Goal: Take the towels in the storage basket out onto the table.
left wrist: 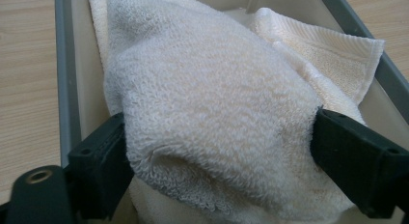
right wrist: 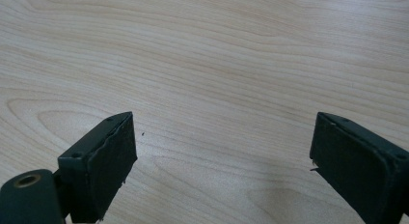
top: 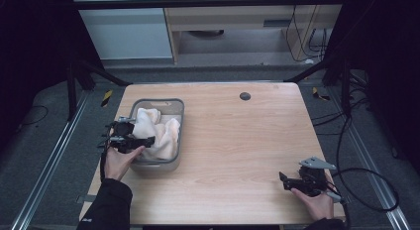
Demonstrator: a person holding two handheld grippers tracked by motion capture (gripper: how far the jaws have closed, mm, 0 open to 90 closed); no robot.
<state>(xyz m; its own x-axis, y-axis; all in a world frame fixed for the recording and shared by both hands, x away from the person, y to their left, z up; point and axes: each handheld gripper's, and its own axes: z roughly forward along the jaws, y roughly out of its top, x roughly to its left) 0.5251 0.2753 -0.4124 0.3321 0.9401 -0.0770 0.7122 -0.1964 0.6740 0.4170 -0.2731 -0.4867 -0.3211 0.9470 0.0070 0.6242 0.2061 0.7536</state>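
White towels (left wrist: 212, 113) already lie in our grey bin (top: 174, 107), the left gripper (top: 143, 142) wide around one, uncertain whether pressing, the right gripper (right wrist: 222, 161) open, empty.

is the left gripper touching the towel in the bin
Touching. The left gripper view shows the left gripper with both jaws against the bulging towel.

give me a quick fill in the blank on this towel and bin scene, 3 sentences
1. The cream towels lie in a grey ____ on the table.
2. A bunched towel sits between the jaws of the ____ gripper.
3. The right gripper has open jaws with nothing but bare ____ between them.

Missing words: bin; left; table
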